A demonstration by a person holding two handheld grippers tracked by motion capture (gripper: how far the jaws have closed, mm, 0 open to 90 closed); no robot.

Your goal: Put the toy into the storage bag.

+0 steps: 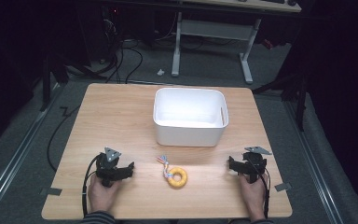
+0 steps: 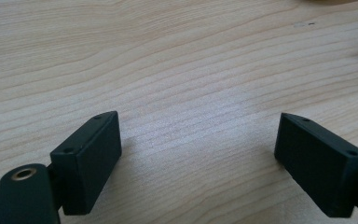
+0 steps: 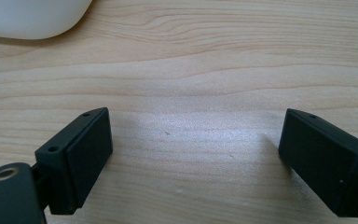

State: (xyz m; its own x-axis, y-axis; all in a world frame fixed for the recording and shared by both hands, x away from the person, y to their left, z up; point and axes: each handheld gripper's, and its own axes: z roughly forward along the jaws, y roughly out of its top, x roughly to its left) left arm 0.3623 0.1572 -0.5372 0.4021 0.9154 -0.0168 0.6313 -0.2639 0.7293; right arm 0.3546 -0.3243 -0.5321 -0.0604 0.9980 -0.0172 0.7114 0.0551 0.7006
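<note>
In the high view, a yellow ring toy (image 1: 177, 177) with a coloured rope tail is seen low in the centre of the table (image 1: 116, 116), below the white bin (image 1: 190, 116). The left gripper (image 1: 129, 167) and right gripper (image 1: 231, 164) are held well apart at either side of it.

In the left gripper view, the jaws are spread wide with nothing between them; if the toy is pinched by its loose tail, it could be dragged or dropped.

In the right gripper view, the jaws are likewise spread wide and empty, with the bin's corner at upper left; the bin could be knocked by a careless reach.
</note>
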